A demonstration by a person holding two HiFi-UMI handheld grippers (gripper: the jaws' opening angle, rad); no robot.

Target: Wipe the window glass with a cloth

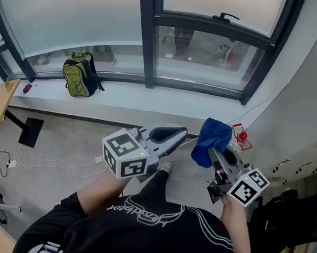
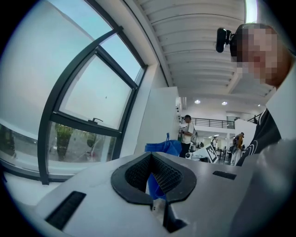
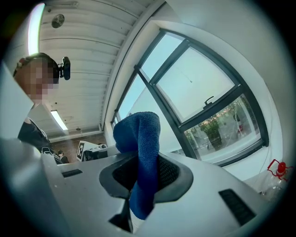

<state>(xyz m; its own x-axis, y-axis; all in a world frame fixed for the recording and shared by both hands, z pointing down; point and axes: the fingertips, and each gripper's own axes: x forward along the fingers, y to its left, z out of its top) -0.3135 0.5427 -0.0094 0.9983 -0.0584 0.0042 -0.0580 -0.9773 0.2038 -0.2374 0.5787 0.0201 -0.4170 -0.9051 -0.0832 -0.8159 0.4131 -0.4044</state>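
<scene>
Head view has us facing the window glass (image 1: 75, 8), which fills the top of the frame above a pale sill (image 1: 167, 102). Our right gripper (image 1: 217, 154), at lower right, clamps a blue cloth (image 1: 212, 137). Right gripper view shows the cloth pinched between the dark pads and bunched above them, held in the air apart from the glass. Our left gripper (image 1: 172, 134), at centre, has its jaws nearly together with nothing in them. A green backpack (image 1: 79, 75) rests on the sill at left. A red-topped spray bottle (image 1: 240, 136) shows just right of the cloth.
</scene>
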